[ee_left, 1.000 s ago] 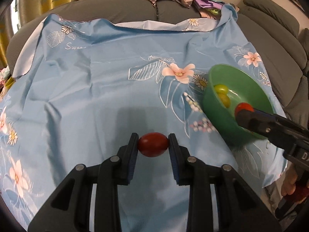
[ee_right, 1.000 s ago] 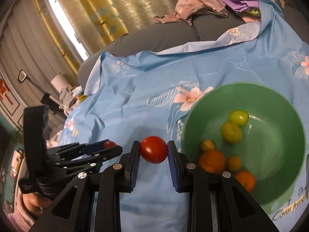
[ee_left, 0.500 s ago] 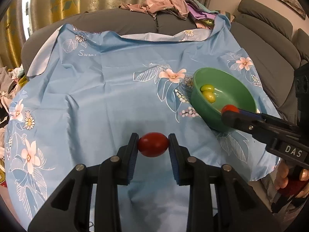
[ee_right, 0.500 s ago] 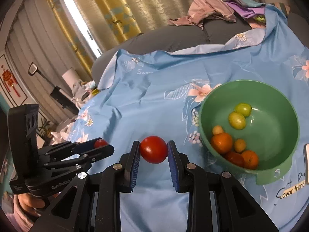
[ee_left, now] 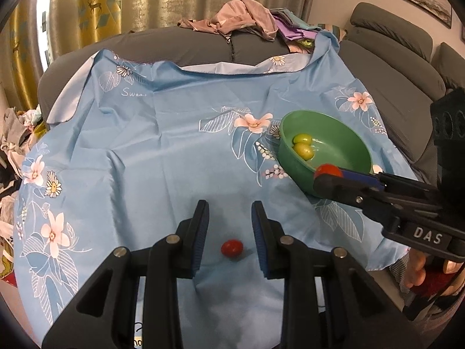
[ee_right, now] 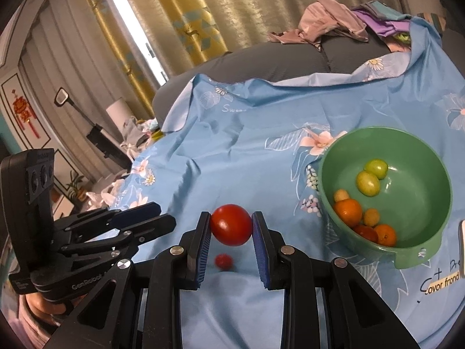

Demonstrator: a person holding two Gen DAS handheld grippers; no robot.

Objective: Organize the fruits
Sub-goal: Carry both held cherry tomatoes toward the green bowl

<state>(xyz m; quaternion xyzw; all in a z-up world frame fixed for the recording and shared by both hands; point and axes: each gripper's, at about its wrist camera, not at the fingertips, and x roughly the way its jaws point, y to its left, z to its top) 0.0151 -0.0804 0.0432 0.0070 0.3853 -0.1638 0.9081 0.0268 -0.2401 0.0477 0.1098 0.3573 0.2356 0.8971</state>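
Left gripper (ee_left: 229,212): lower centre of left wrist view; jaws narrowly apart, gripping nothing. Small tomato (ee_left: 231,248) lies loose on the cloth (ee_left: 162,157), seen in the gap between the fingers.
Right gripper (ee_right: 231,218): lower centre of right wrist view; clenched on a large tomato (ee_right: 231,224), held above the cloth, left of the bowl (ee_right: 421,174).
Bowl: green, on the cloth at right of frame; holds two green fruits (ee_right: 368,183), two oranges (ee_right: 348,211), small yellow pieces and one red.
Cloth: blue, floral, spread over a grey sofa (ee_left: 203,43).
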